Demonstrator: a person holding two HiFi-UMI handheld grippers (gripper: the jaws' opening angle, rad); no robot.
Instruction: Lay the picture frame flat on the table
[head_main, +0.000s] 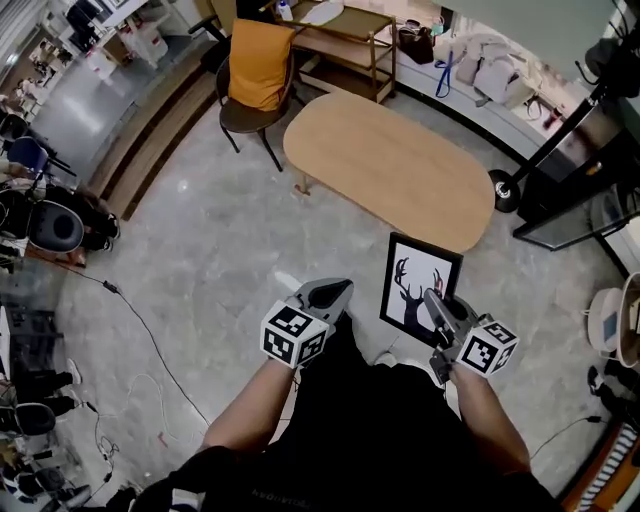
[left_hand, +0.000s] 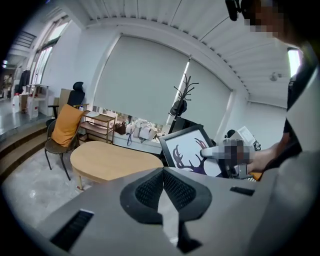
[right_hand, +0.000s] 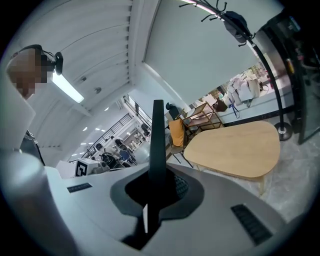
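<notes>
While aloft, frame (head_main: 418, 285) between right jaws

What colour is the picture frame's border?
The picture frame has a black border; the head view shows it best.

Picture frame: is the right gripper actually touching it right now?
Touching. The right gripper view shows the picture frame's dark edge pinched between the shut jaws of the right gripper. The head view agrees, with the jaws on the frame's lower right edge.
</notes>
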